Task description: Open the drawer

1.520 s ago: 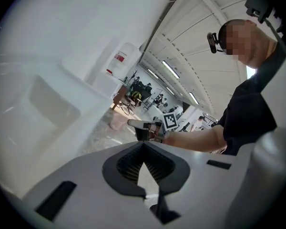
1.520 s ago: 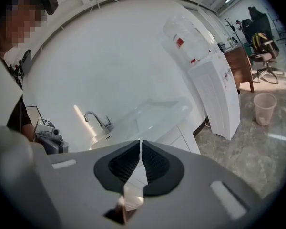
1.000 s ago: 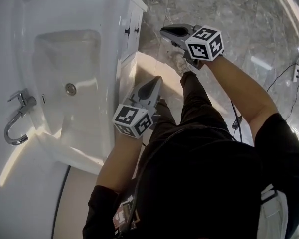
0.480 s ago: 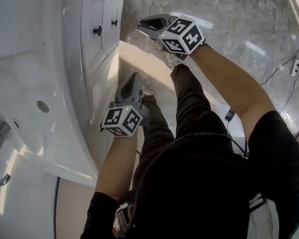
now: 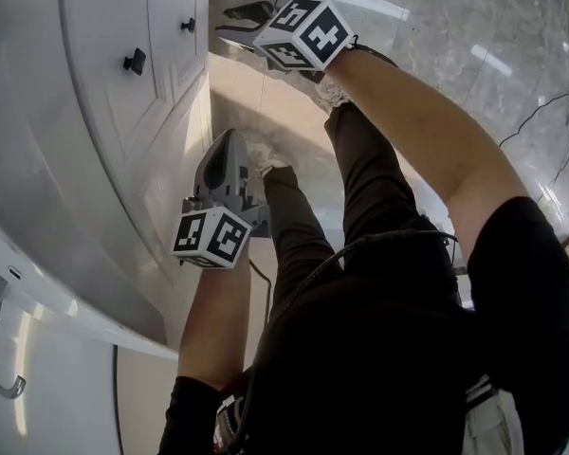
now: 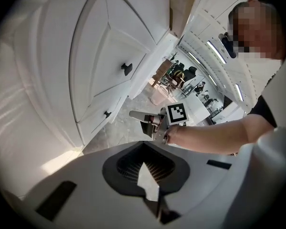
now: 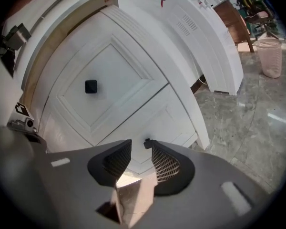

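While short of the drawer knob [image 7: 147, 143], right gripper [image 7: 140, 151], fingers [image 7: 166, 165] mid-opening, empty

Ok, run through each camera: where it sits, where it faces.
Head view: on the person's head, looking steeply down the white cabinet; shows both arms, legs, left gripper, right gripper.
Left gripper view: on the left gripper, jaws together, facing the cabinet front; shows the right forearm.
Right gripper view: on the right gripper, jaws opening, empty, facing a small knob.
Shared: all see the cabinet; left gripper view also catches the right gripper.
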`<state>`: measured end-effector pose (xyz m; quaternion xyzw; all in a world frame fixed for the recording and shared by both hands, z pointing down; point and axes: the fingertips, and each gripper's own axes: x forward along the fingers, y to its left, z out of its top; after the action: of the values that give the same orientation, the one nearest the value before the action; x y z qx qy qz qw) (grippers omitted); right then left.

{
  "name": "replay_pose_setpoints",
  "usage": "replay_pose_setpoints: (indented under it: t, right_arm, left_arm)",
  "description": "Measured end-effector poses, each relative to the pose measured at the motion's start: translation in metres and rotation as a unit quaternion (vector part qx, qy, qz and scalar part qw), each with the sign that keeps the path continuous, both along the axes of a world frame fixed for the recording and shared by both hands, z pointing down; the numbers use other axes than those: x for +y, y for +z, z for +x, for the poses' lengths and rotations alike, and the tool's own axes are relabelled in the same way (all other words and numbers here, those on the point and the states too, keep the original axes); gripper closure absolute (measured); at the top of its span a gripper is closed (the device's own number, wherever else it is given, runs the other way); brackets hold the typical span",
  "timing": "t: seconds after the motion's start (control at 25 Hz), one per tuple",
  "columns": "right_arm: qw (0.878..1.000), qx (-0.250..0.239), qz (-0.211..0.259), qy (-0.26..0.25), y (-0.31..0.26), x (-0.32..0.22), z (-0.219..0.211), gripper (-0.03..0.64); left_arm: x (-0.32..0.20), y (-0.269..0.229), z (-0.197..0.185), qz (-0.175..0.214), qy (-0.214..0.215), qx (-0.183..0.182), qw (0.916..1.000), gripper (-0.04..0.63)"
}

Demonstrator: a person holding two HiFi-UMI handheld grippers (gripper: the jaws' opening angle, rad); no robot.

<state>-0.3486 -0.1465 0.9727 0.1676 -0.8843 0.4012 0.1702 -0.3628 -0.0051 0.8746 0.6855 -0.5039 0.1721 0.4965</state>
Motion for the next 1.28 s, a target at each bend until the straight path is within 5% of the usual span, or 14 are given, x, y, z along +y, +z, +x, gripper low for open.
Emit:
replay_pose_setpoints:
  t: [0.4,0.84,1.28]
  right_arm:
    - [0.998,0.020,0.021,-0.051,0.056,0.005,-0.047,0.431]
    - [0.988,0.077,0.068,-0.114,0.093,0.000,-0.078,0.430]
    - [0.986,0.072,0.094,-0.116,0.085,-0.007,-0.095,0.468]
  left_arm:
    - [-0.018,0.029,-0.013,0.001,0.010,-0.024,0.9996,0.604]
    - [-0.016,0.047,-0.039,-0.009,-0.027,-0.033,0.9990,0.604]
    - [-0.015,0.047,-0.036,-0.011,-0.024,-0.020,0.9995,0.604]
